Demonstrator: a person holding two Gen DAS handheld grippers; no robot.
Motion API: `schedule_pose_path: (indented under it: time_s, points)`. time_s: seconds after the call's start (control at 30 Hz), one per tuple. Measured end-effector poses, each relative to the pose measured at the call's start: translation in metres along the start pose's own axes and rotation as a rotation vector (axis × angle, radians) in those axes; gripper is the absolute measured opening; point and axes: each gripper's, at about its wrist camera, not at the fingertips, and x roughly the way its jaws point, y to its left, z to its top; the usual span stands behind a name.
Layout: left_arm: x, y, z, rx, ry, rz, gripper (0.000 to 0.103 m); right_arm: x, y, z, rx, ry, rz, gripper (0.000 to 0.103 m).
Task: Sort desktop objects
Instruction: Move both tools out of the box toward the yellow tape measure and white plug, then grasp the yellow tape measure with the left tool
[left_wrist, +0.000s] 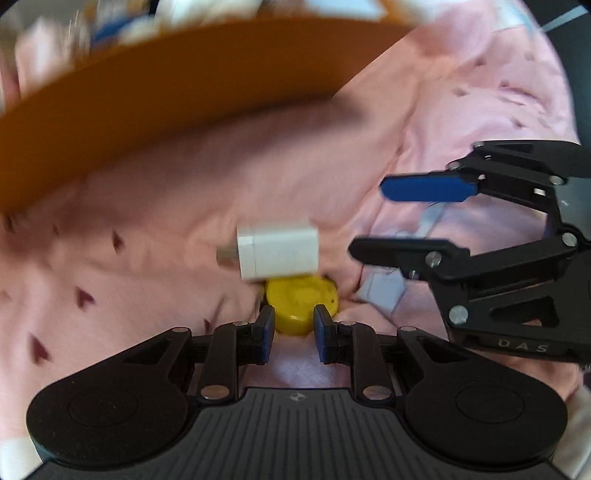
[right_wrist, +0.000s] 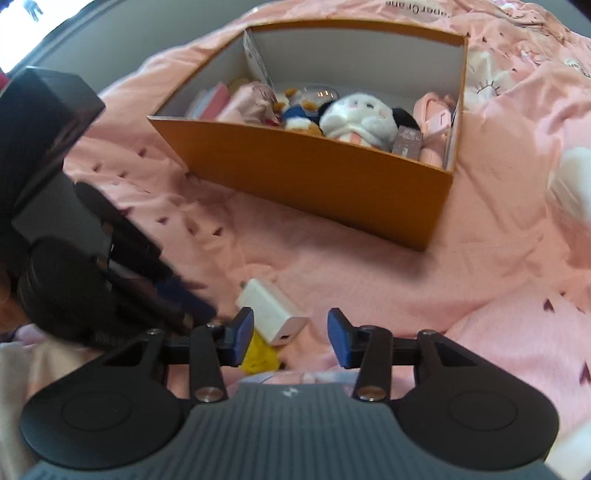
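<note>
Left wrist view: the left hand-held gripper (left_wrist: 294, 325) points down at a yellow round cap (left_wrist: 301, 304) on the pink bedsheet (left_wrist: 147, 221), blue pads either side of it with a narrow gap, not squeezing as far as I can see. A white charger (left_wrist: 279, 253) lies touching the cap's far edge. The right hand-held gripper (left_wrist: 369, 218) comes in from the right, jaws apart and empty, tips just beside the charger. The orange box (right_wrist: 314, 173) with plush toys (right_wrist: 354, 114) sits further back.
</note>
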Motion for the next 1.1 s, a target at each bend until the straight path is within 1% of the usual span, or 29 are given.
schedule_pose_path:
  time_s: [0.03, 0.1, 0.13, 0.17, 0.23, 0.33, 0.4, 0.5, 0.53, 0.57, 0.6, 0.63, 0.7, 0.77, 0.8, 0.87, 0.93, 1.03, 1.1]
  points:
    - [0.004, 0.003, 0.001, -0.029, 0.015, -0.007, 0.031, 0.005, -0.002, 0.001, 0.006, 0.021, -0.009, 0.048]
    - [0.012, 0.013, 0.002, -0.107, 0.039, -0.025, 0.039, 0.011, -0.005, -0.004, 0.018, 0.042, 0.001, 0.047]
    - [0.015, 0.019, 0.002, -0.154, 0.046, -0.046, 0.042, 0.012, -0.006, -0.007, 0.027, 0.051, 0.006, 0.047]
    - [0.018, 0.024, 0.002, -0.194, 0.055, -0.065, 0.047, 0.013, -0.006, -0.012, 0.034, 0.059, 0.011, 0.047]
    - [0.022, 0.030, 0.000, -0.254, 0.060, -0.090, 0.048, 0.015, -0.006, -0.023, 0.044, 0.079, 0.023, 0.047]
    - [0.028, 0.037, -0.002, -0.343, 0.060, -0.123, 0.050, 0.014, -0.001, -0.039, 0.025, 0.106, 0.010, 0.047]
    - [0.033, 0.036, -0.002, -0.368, 0.057, -0.124, 0.054, 0.013, 0.001, -0.044, 0.019, 0.106, 0.001, 0.047]
    - [0.035, 0.031, -0.003, -0.385, 0.037, -0.114, 0.054, 0.013, 0.000, -0.045, 0.023, 0.101, 0.000, 0.047]
    - [0.035, 0.029, -0.004, -0.386, 0.028, -0.107, 0.054, 0.013, 0.000, -0.045, 0.025, 0.100, 0.000, 0.047]
    - [0.034, 0.028, -0.006, -0.383, 0.013, -0.100, 0.052, 0.014, 0.000, -0.044, 0.026, 0.099, -0.003, 0.047]
    - [0.032, 0.026, -0.008, -0.381, -0.005, -0.092, 0.046, 0.016, 0.001, -0.044, 0.026, 0.097, -0.010, 0.047]
    - [0.030, 0.024, -0.010, -0.379, -0.024, -0.086, 0.043, 0.017, 0.003, -0.044, 0.026, 0.093, -0.023, 0.047]
    - [0.025, 0.020, -0.015, -0.372, -0.072, -0.080, 0.033, 0.019, 0.008, -0.043, 0.020, 0.083, -0.052, 0.047]
    - [0.019, 0.020, -0.016, -0.350, -0.122, -0.074, 0.029, 0.020, 0.010, -0.044, 0.014, 0.069, -0.069, 0.047]
    - [0.014, 0.015, -0.017, -0.321, -0.158, -0.062, 0.027, 0.019, 0.010, -0.044, 0.016, 0.063, -0.070, 0.047]
    - [0.004, 0.000, -0.018, -0.238, -0.232, -0.017, 0.024, 0.018, 0.008, -0.045, 0.027, 0.052, -0.065, 0.047]
    - [-0.001, -0.009, -0.016, -0.187, -0.278, 0.026, 0.023, 0.017, 0.008, -0.045, 0.033, 0.043, -0.064, 0.047]
    - [-0.002, -0.006, -0.008, -0.181, -0.297, 0.048, 0.022, 0.016, 0.008, -0.043, 0.031, 0.032, -0.070, 0.047]
    - [-0.009, -0.006, -0.011, -0.174, -0.310, 0.054, 0.022, 0.016, 0.009, -0.041, 0.026, 0.023, -0.074, 0.047]
